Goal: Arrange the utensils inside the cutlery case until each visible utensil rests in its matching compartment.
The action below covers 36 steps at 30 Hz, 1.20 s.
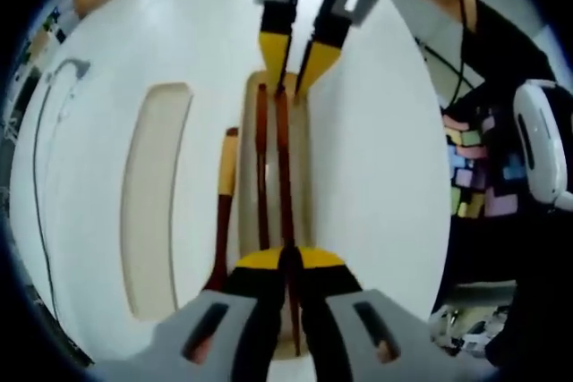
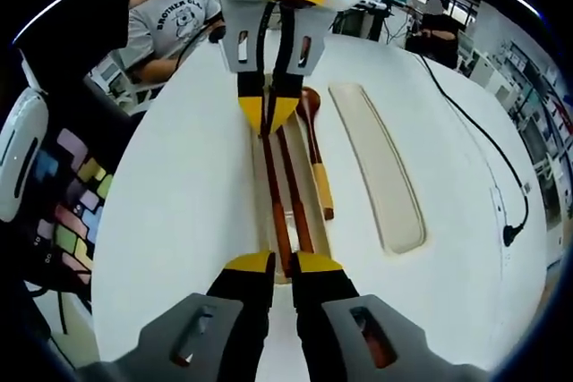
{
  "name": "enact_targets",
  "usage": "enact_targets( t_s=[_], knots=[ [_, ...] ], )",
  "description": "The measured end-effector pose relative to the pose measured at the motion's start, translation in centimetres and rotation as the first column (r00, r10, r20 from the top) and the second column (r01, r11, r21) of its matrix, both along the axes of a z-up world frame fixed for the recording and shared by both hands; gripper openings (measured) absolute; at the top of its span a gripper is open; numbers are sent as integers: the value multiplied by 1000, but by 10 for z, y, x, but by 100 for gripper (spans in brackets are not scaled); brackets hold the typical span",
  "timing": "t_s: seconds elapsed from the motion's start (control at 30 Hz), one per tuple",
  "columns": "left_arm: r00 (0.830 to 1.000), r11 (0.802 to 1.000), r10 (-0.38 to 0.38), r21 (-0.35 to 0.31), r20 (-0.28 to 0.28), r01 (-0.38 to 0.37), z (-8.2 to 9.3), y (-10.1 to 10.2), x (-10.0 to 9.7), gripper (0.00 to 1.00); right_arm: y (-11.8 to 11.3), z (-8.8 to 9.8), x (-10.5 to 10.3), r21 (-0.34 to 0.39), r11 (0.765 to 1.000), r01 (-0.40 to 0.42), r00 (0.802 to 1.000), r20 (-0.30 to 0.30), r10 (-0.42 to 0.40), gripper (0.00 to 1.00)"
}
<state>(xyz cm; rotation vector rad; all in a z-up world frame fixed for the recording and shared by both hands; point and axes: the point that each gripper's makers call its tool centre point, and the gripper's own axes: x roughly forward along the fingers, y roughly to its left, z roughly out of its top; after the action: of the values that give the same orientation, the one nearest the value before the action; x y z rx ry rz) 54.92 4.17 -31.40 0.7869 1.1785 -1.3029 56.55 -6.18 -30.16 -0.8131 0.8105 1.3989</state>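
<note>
Chopsticks (image 1: 273,167) lie in your case (image 1: 303,176) slot; left gripper (image 1: 288,261) at 6 o'clock and right gripper (image 1: 299,64) at 12 o'clock each clamp them.

Both views are bright and evenly lit from overhead, and the white desk (image 1: 376,158) is nearly washed out, with only soft, faint shadows along the recesses of the cutlery case (image 2: 380,167). The fisheye lens bends straight lines strongly toward the edges, so the desk's rim curves and the room behind looks squeezed. The middle is fairly sharp, while the nearest tongs (image 1: 288,261) at the bottom and the far background look soft.
</note>
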Motion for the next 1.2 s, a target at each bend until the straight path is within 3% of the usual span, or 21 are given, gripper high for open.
enact_targets(
  t_s=[0.33, 0.67, 0.9, 1.03, 1.2],
  knots=[
    [999, 999, 32, -28, 8, -31, 2, -3, 6, 6, -7, 11, 5, 14, 1000, 19, 1000, 24, -20, 7],
    [998, 995, 49, -87, 37, -46, 18, -10, 11, 9, -7, 20, 11, 75, 996, 55, 998, 34, -58, 7],
    [994, 991, 72, -116, 86, -61, 35, -7, 25, 9, -7, 22, 16, 85, 994, 65, 997, 45, -69, 7],
    [991, 992, 74, -108, 109, -62, 37, -4, 31, 9, -4, 25, 21, 95, 993, 70, 996, 54, -76, 7],
    [987, 998, 38, -53, 155, -31, 33, 6, 44, 9, 0, 27, 31, 104, 991, 81, 994, 71, -89, 7]
  ],
)
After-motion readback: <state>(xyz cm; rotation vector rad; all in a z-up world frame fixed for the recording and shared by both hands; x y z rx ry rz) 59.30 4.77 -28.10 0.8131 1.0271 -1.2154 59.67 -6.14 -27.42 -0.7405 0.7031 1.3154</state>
